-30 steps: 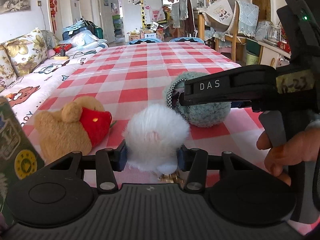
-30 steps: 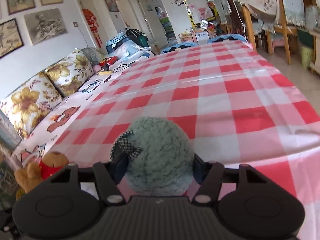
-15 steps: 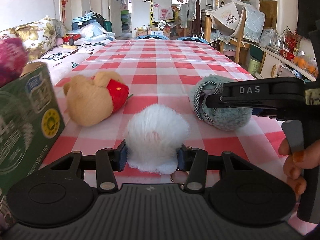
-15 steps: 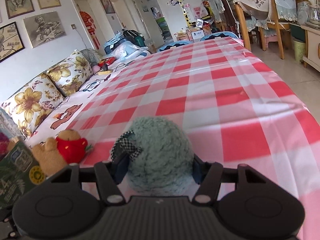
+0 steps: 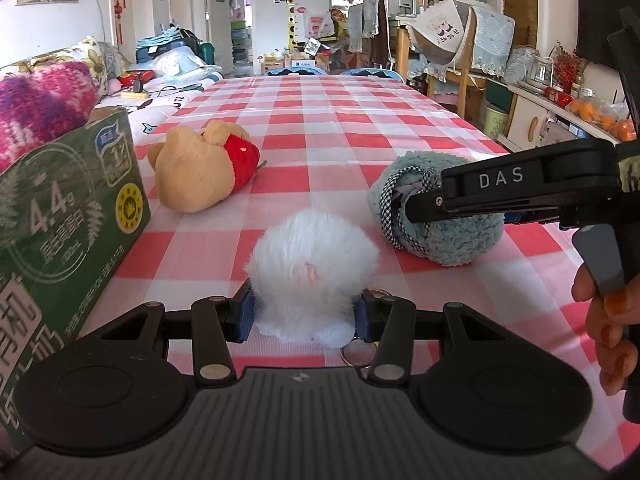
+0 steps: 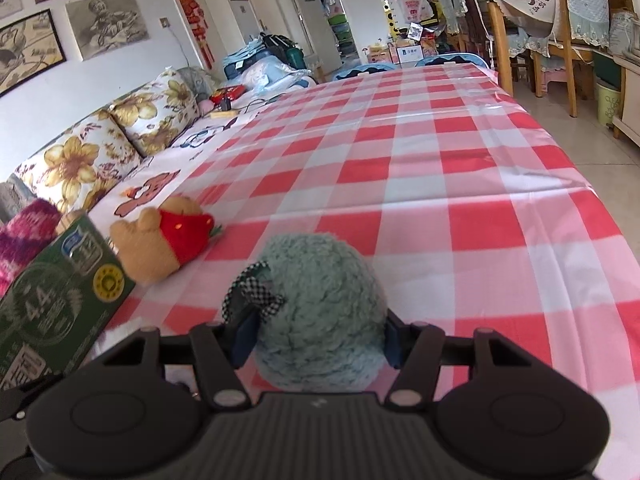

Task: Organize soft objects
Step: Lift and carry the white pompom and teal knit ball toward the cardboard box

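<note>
My left gripper (image 5: pixel 306 314) is clamped on a fluffy white fur plush ball (image 5: pixel 310 272), blue pads pressed into both its sides; a metal key ring (image 5: pixel 352 354) hangs under it. My right gripper (image 6: pixel 318 338) grips a teal-grey curly fleece plush with a black-and-white checked ribbon (image 6: pixel 320 312), pads squeezing it left and right. In the left view that teal plush (image 5: pixel 448 232) sits just right of the white one, over the red-and-white checked tablecloth (image 5: pixel 320 128). A tan plush bear with a red strawberry cap (image 5: pixel 200 172) lies on its side on the cloth, ahead and left. A green printed carton box (image 5: pixel 60 216) stands at the left edge, a pink-purple knitted item (image 5: pixel 36 100) sticking out of its top. A hand (image 5: pixel 608 328) holds the right handle.
</note>
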A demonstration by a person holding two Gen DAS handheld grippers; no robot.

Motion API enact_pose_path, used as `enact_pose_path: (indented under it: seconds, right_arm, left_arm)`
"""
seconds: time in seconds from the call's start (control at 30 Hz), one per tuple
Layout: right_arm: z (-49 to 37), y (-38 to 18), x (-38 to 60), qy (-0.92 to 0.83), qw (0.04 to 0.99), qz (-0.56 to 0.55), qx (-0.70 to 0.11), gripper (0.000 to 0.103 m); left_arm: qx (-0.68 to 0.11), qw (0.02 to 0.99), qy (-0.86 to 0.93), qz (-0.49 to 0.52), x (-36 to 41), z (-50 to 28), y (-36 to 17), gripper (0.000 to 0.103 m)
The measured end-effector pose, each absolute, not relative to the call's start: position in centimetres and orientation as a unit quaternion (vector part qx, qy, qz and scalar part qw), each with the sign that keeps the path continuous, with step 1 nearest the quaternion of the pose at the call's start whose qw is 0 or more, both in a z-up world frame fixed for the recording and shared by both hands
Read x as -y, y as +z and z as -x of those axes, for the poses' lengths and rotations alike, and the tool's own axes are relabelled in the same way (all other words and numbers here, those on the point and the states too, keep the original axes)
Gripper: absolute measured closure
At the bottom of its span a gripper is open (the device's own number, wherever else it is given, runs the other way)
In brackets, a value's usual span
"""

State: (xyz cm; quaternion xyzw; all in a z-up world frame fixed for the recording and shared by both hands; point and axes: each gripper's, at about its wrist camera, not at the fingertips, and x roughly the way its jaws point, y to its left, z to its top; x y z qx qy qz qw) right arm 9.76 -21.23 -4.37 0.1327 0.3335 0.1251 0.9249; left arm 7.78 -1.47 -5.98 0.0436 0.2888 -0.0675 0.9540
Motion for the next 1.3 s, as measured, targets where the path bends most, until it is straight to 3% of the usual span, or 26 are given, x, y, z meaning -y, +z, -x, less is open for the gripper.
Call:
enact_pose_path:
  seconds: [1.3]
  right_arm:
    - [-0.2,-0.9,18.0,0.073,0.927,-0.1,-0.355,0.045]
  left_arm:
    - [-0.296,0.952,-0.074,-0.023,-1.3,-2.8,-5.5,0.045]
